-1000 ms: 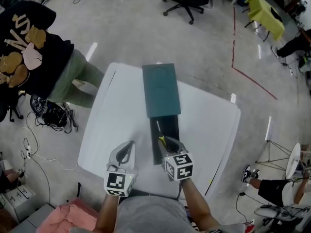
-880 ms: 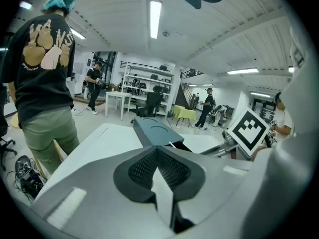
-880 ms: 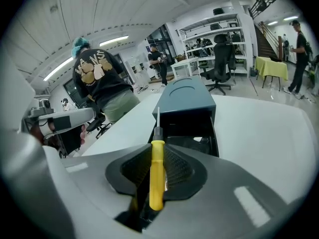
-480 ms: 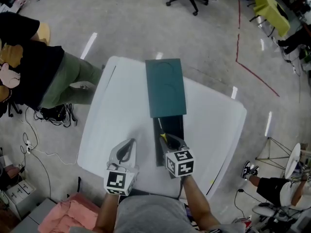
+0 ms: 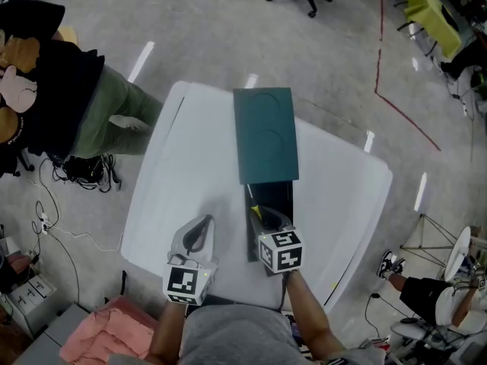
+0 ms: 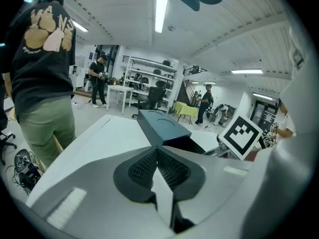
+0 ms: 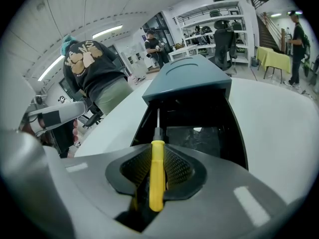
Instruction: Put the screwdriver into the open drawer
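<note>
Where the right gripper [image 5: 268, 220] sits at lower centre of the head view, entries run outward from it.

1. Right gripper. Fingers [image 7: 175, 169] closed partway on the yellow handle of the screwdriver [image 7: 156, 176]. The handle is clamped between the ribbed pads, and the thin metal shaft points forward over the open drawer [image 5: 284, 204].
Handling, as judged: light, rigid, not fragile. The smooth plastic handle is liable to pivot or slip in a slack grip. Best hold is mid-handle, never the narrow shaft.

2. Left gripper [image 5: 196, 238], lower left of centre. Fingers [image 6: 142, 167] pressed together with nothing between them, over bare desk [image 5: 183, 166].

3. Drawer. Dark interior, pulled toward the camera; contents cannot be made out.

4. Teal cabinet [image 5: 265, 131], mid-desk, housing the drawer.

5. Bystander [image 5: 53, 90], dark top and green trousers, upper left, beside the desk.

View notes:
- The right gripper view alone shows the clamp on the handle and the shaft reaching in over the drawer's left side.
- The head view gives only a sliver of yellow, but alone shows both grippers side by side against desk and cabinet.
- The left gripper view shows the right gripper's marker cube [image 6: 242, 136] at its right, and no screwdriver.
</note>
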`<state>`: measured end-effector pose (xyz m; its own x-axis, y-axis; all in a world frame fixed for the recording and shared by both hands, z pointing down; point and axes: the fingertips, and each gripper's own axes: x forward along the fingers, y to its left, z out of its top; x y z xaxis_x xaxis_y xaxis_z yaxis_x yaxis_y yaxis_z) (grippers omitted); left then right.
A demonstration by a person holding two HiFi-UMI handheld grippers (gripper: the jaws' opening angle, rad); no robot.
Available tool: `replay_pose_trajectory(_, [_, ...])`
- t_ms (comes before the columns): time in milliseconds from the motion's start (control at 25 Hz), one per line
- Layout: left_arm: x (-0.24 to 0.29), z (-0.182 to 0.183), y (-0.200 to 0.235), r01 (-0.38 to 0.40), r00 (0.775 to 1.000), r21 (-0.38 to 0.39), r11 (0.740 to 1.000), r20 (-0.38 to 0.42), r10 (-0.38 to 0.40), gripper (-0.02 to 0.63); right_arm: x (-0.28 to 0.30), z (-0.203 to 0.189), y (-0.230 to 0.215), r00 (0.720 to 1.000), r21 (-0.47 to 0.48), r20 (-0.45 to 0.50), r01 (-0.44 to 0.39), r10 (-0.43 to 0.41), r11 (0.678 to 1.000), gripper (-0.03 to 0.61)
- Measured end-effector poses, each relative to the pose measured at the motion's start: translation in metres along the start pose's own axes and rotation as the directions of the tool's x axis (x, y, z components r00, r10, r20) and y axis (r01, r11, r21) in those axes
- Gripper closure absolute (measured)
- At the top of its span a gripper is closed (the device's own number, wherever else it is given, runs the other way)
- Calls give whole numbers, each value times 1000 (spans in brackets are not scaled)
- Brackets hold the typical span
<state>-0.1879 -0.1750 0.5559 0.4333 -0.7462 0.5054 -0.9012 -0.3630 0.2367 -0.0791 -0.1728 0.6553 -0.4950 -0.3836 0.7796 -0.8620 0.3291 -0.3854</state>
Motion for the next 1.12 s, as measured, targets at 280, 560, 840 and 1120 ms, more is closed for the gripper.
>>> replay_pose_trajectory(280, [4,-2,2,1,1000,-3,1000,-5,-1,603,6,0,-1,1000,11,-9,-3,3,1000,500])
replay_pose_trajectory(560, [6,-2,1,5,1000,-2,1000,-11,-5,603,7,2,0,1000,7,-12,7,-7,1000,499])
replay_pose_trajectory(840, [6,-2,-2,7,1000,3,1000,-11,-7,603,7,2,-1,1000,31,-5,-1,1,1000,497])
replay_pose_trajectory(1120, [4,0,-3,6,1000,11,1000,-7,-6,603,3,6,-2,1000,33,14,11,-11,999,495])
